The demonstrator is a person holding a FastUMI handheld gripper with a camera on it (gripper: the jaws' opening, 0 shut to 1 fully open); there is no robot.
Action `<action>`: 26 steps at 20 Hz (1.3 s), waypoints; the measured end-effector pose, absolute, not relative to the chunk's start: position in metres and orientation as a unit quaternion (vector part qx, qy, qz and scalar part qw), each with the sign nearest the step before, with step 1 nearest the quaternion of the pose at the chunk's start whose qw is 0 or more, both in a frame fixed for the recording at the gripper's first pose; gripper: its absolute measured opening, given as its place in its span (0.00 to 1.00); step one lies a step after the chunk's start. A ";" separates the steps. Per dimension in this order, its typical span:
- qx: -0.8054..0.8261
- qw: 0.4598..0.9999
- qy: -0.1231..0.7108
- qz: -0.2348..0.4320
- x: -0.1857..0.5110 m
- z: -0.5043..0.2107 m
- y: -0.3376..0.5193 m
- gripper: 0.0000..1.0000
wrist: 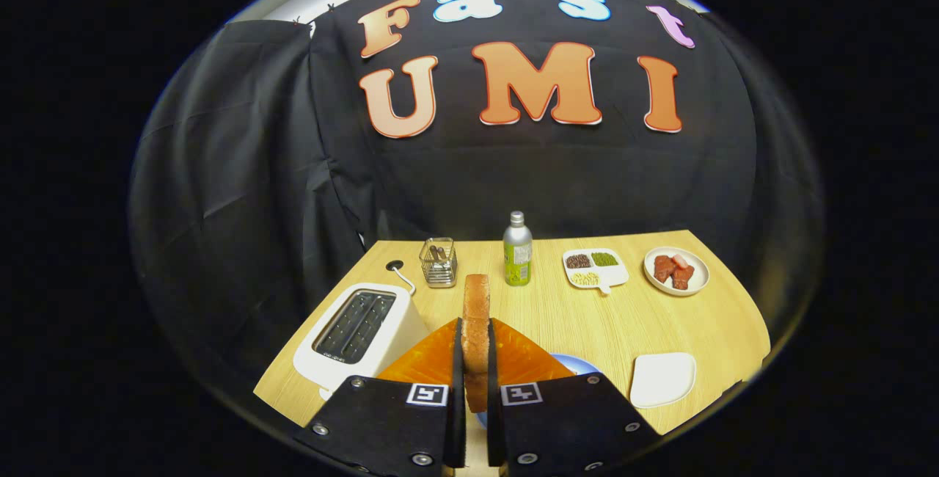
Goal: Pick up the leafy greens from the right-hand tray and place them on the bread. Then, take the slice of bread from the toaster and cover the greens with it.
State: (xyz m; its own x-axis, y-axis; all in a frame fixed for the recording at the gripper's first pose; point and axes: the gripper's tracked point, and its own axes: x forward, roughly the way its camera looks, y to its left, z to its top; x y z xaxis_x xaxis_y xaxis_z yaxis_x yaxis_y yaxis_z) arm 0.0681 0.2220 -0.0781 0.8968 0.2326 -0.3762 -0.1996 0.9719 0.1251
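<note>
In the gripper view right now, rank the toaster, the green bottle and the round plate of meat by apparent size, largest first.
1. toaster, though it sits nearest the fingers.
2. and 3. green bottle and round plate of meat look alike, so unranked.
The gripper is shut on the bread slice.

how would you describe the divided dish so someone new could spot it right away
Start at the wooden table and look to its far edge, beyond the claw shut on a bread slice. The divided dish sits between the bottle and the round plate. It alone has compartments, holding brown, green and pale bits.
</note>
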 end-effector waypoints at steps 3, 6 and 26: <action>0.044 0.970 0.211 0.109 0.066 -0.095 0.212 0.12; 0.052 0.966 0.225 0.116 0.065 -0.115 0.210 0.12; 0.103 0.936 0.317 0.108 0.082 -0.221 0.160 0.14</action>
